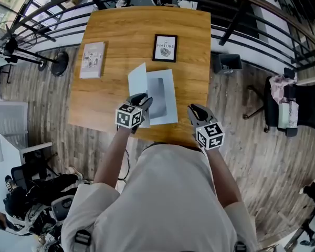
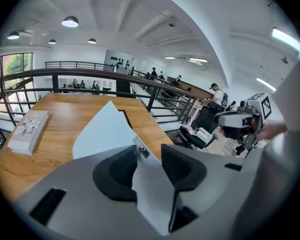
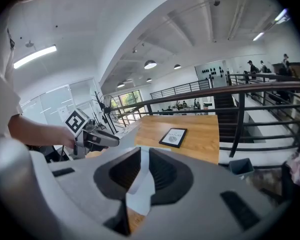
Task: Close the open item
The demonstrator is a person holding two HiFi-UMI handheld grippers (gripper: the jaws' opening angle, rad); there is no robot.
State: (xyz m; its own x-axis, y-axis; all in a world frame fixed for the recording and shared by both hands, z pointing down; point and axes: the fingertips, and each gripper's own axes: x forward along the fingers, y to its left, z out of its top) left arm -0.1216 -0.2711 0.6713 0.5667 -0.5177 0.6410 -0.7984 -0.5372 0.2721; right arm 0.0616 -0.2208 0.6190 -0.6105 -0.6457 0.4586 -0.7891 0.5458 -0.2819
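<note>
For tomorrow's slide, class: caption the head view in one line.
Left gripper, jaws open, straddles the edge of an open folder on a wooden table; right gripper hovers nearby.

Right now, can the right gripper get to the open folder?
Probably yes. The right gripper hangs just beside the folder, off its right edge, with its jaws apart. Nothing seems to stand between them.

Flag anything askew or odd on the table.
The pale folder lies open, its left flap raised off the table; its near edge stands between the left gripper's open fingers. Nothing else stands out.
</note>
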